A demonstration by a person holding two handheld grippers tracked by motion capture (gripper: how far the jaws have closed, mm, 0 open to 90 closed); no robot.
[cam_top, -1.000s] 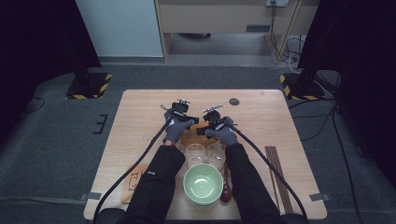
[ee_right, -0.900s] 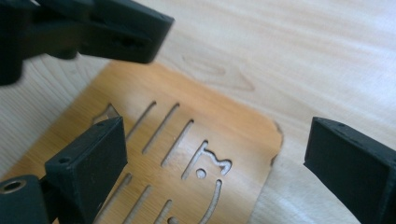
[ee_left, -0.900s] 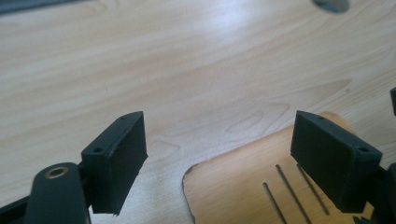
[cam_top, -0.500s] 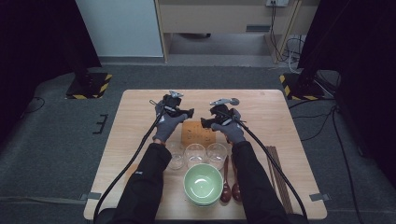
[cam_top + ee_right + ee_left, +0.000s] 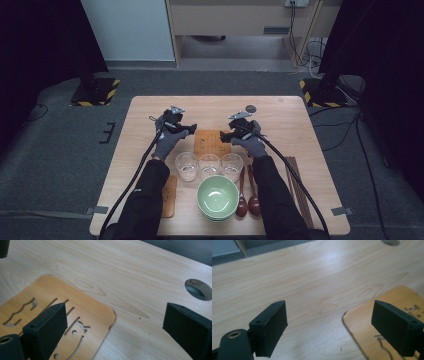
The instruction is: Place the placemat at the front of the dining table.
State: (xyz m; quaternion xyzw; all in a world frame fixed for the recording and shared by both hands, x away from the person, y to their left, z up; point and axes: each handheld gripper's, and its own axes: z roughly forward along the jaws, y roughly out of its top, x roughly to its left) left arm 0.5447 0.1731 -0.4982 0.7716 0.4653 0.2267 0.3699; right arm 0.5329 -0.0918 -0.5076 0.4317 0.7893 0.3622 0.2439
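Now the wooden coaster (image 5: 212, 143) lies flat on the table (image 5: 290, 125), just far of three glasses (image 5: 209, 165). Left claw (image 5: 193, 129) and right claw (image 5: 223, 136) flank it, both open, the left's jaws just widened, nothing between them.

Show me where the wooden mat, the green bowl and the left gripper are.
wooden mat (image 5: 212, 144), high view, its middle, between the two grippers.
green bowl (image 5: 217, 196), high view, its inner bottom.
left gripper (image 5: 192, 128), high view, between its open fingertips.
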